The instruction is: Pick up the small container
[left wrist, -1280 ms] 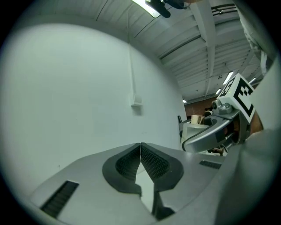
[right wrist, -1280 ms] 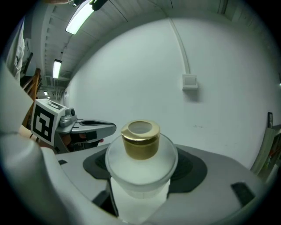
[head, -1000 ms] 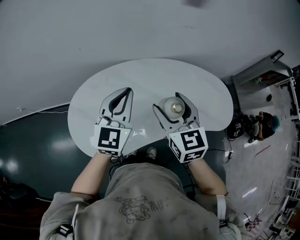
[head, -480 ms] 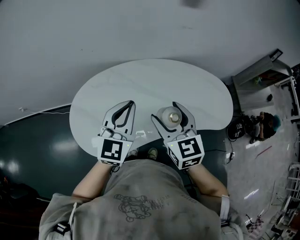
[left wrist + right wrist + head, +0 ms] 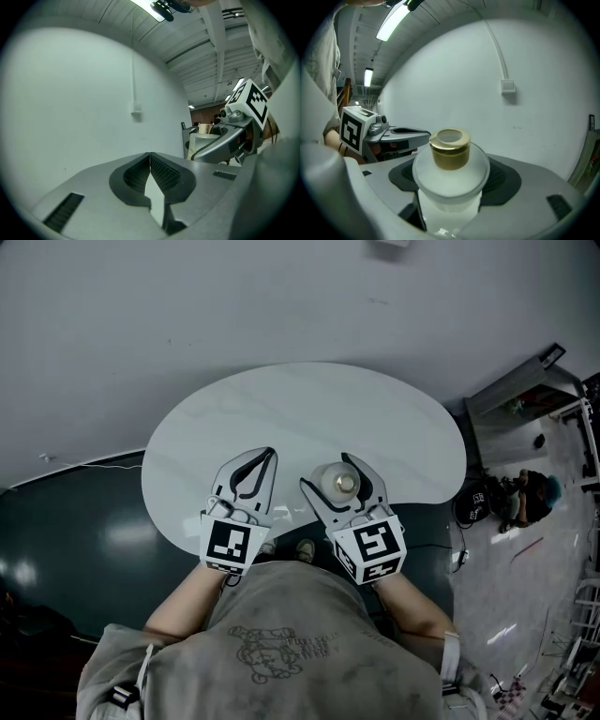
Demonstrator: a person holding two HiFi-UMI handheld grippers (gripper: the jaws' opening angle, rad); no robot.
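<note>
The small container (image 5: 339, 482) is a frosted white jar with a gold cap (image 5: 450, 149). My right gripper (image 5: 334, 471) is shut on the jar (image 5: 450, 180), its dark pads pressing on both sides of the body. It holds the jar over the near part of the white oval table (image 5: 281, 409). My left gripper (image 5: 270, 454) sits just to the left of it, jaws shut tip to tip with nothing between them (image 5: 150, 159). The right gripper (image 5: 225, 140) also shows from the side in the left gripper view.
Dark floor surrounds the table on the left and front. A metal rack (image 5: 525, 381) and a person (image 5: 530, 488) are at the right. A cable (image 5: 84, 463) lies on the floor at the left. A white wall with a small box (image 5: 507, 86) faces both grippers.
Both grippers have drawn back toward my body, nearer the table's front edge. The jar came along in the right gripper. The jaws' states are unchanged.
</note>
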